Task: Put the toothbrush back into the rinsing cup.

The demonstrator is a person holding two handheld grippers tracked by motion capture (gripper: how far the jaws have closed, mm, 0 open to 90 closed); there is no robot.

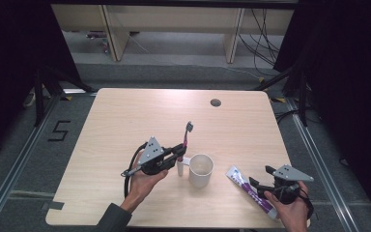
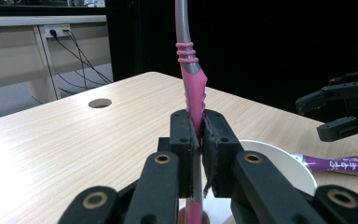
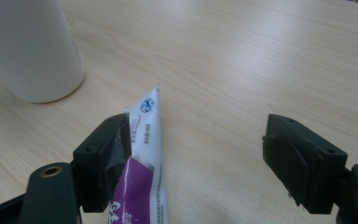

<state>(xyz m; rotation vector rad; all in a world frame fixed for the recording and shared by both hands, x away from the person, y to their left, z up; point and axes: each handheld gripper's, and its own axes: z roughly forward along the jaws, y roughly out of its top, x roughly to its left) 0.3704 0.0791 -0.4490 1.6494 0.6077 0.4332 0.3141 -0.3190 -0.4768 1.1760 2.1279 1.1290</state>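
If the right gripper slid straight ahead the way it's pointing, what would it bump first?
Probably the toothpaste tube, already lying by one jaw of the open right gripper. Farther on stands the white mug, though slightly off to one side.

toothbrush (image 1: pixel 186 137): pink-grey | mug (image 1: pixel 201 170): white | tube (image 1: pixel 251 191): purple-white, apparently

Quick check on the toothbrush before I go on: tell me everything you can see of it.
The toothbrush stands nearly upright, dark bristle head on top. Its handle is pink and rubbery-looking with ribbed rings, turning grey toward the neck. The left gripper is shut on the pink part, pads pressing both sides. It is held just left of the white mug; whether its lower end touches the table is unclear.
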